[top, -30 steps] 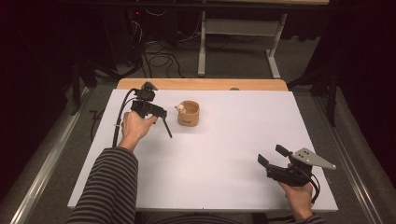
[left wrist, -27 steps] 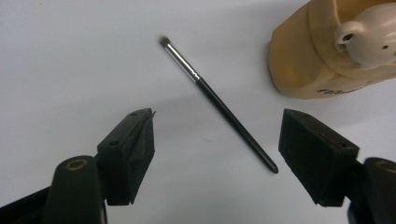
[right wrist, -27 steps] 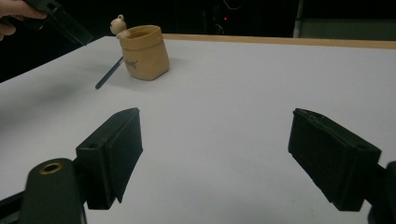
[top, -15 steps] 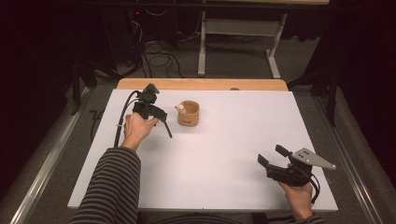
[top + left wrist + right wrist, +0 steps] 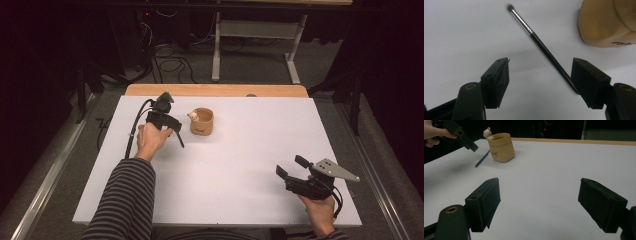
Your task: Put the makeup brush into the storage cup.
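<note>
A thin black makeup brush with a silver ferrule lies flat on the white table, just left of a tan cup. My left gripper hovers open over the brush, whose handle end runs against the inner face of the right jaw. From above, the left gripper sits in a hand beside the cup, with the brush below it. My right gripper is open and holds nothing near the front right of the table. In its own view the right gripper faces the cup and brush.
A small pale figure perches on the cup's rim. A wooden strip borders the table's far edge. Beyond it are a desk frame and cables on a dark floor.
</note>
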The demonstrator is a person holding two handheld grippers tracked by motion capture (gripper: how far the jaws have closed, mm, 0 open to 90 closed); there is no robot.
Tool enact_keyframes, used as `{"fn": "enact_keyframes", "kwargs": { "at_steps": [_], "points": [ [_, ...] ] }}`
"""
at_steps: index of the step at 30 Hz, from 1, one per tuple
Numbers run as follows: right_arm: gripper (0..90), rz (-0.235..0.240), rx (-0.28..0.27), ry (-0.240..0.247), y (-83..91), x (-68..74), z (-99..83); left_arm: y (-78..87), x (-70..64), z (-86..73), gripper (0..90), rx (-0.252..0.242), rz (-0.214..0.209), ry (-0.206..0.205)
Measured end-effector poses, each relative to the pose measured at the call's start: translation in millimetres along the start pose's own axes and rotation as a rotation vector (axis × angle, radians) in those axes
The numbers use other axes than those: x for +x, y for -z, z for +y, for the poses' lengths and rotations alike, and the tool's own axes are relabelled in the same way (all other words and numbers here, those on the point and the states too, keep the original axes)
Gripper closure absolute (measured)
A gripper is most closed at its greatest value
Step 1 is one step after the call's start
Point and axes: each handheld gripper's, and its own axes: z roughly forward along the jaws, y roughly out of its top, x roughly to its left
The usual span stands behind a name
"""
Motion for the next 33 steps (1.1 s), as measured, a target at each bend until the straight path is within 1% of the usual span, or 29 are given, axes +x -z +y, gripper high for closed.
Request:
{"fn": "enact_keyframes", "kwargs": {
  "at_steps": [7, 19, 22, 30, 33],
  "points": [
    [19.3, 0.0, 0.002, -0.002, 0.1, -0.4, -0.1, -11.5, -6.8, -0.4, 34.1, 0.018, 0.012, -0.017],
    [19.4, -0.001, 0.006, -0.004, -0.1, -0.5, -0.2, -23.6, -10.6, -2.0, 38.5, 0.022, 0.011, -0.004],
    [19.5, -0.001, 0.006, -0.005, 0.1, -0.8, -0.2, -27.8, -10.4, -3.0, 39.1, 0.024, 0.014, -0.007],
    [19.7, -0.003, 0.007, -0.004, 0.3, -1.4, -0.4, -30.2, -12.7, -2.9, 44.0, 0.012, 0.013, -0.016],
    [19.8, -0.003, 0.01, -0.002, 0.1, -1.5, -0.5, -31.9, -12.9, -3.3, 46.4, 0.01, 0.021, -0.019]
  ]
}}
